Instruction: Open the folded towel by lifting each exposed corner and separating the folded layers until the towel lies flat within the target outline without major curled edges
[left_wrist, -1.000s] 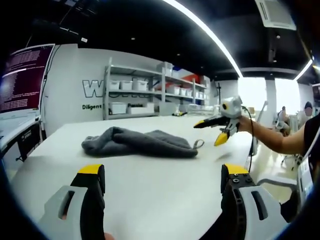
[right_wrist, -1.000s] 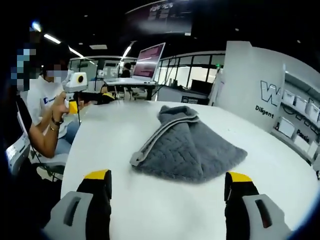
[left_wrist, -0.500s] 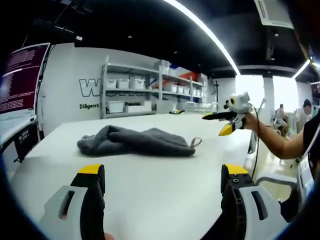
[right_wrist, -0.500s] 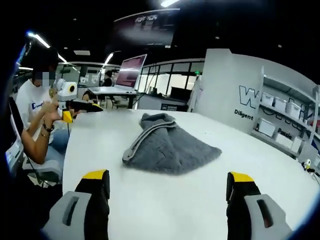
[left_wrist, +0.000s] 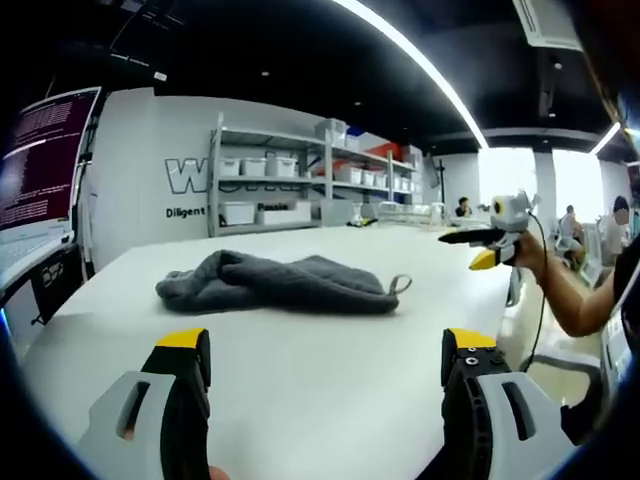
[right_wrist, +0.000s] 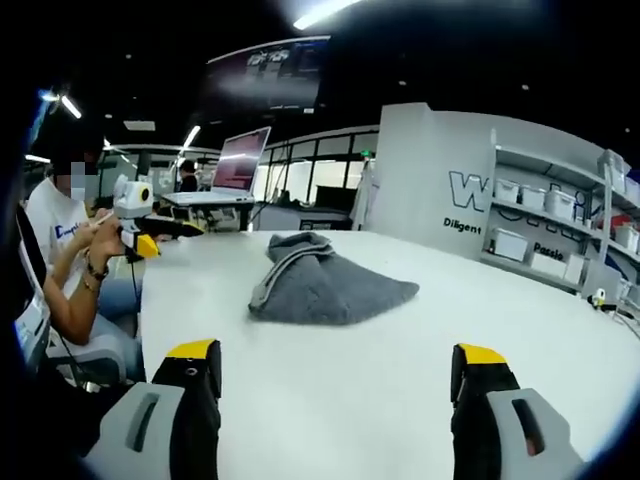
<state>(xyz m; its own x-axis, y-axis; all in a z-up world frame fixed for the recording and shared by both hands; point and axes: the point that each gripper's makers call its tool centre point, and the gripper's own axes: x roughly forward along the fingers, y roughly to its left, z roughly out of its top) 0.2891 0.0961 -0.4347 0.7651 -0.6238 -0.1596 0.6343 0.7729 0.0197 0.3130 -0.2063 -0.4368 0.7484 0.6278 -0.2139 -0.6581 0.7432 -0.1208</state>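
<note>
Lying bunched and still folded, the grey towel (left_wrist: 280, 284) is seen at the centre of the left gripper view and left of centre in the right gripper view (right_wrist: 325, 288), on the white surface (left_wrist: 330, 380). No unfolding is judged begun. Both the left claw (left_wrist: 325, 360) and the right claw (right_wrist: 338, 372) are spread wide, empty, well apart from it. Next, a claw must be brought to an exposed corner, perhaps by the hanging loop (left_wrist: 400, 285).
</note>
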